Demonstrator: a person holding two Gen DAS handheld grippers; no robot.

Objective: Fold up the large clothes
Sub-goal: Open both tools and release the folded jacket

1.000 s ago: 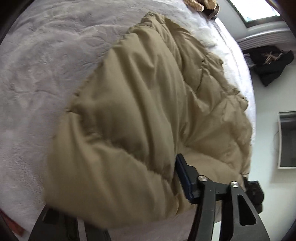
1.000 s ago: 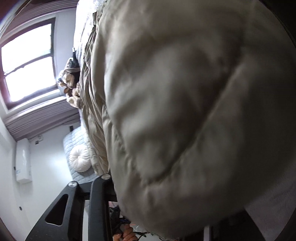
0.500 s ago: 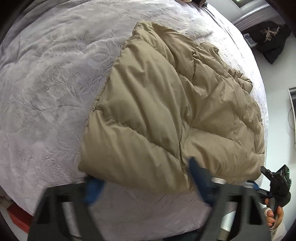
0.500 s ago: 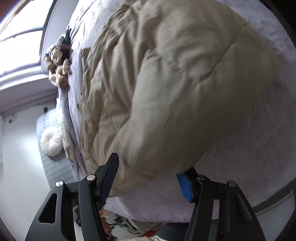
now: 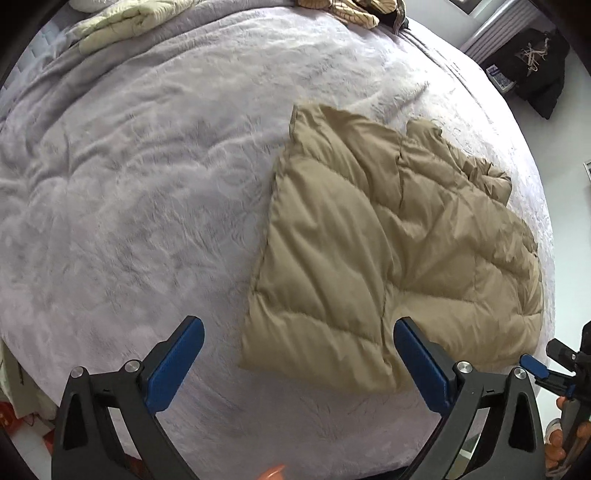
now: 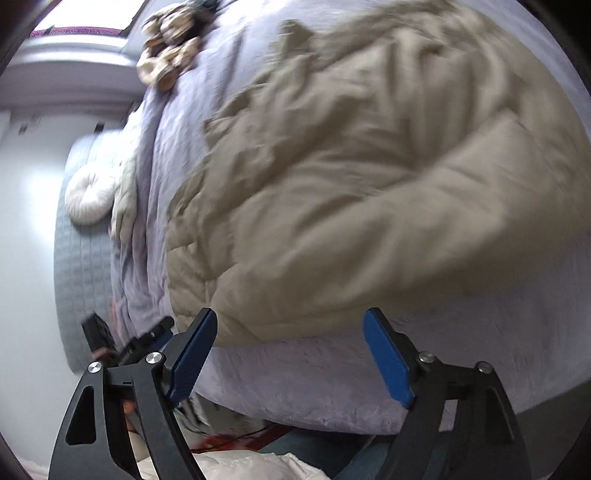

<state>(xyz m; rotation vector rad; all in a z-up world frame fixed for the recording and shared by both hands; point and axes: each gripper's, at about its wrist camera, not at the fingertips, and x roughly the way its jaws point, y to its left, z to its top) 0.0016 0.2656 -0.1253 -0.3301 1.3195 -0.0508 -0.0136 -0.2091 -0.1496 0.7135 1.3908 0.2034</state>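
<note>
A tan quilted puffer coat (image 5: 391, 243) lies folded on the lavender bed cover (image 5: 147, 192), on the right half of the bed near its front edge. It fills most of the right wrist view (image 6: 369, 166), which is blurred. My left gripper (image 5: 299, 339) is open and empty, above the coat's near left corner. My right gripper (image 6: 291, 332) is open and empty, just off the coat's near edge. The right gripper's tip also shows in the left wrist view (image 5: 554, 369).
A pale green folded quilt (image 5: 125, 22) and a brown plush item (image 5: 347, 11) lie at the far end of the bed. A dark garment (image 5: 532, 62) hangs on the wall at right. A round white cushion (image 6: 88, 199) sits by the grey headboard.
Both grippers let go of the coat and opened. The coat dropped flat on the bed. Both grippers pulled back toward the bed's front edge.
</note>
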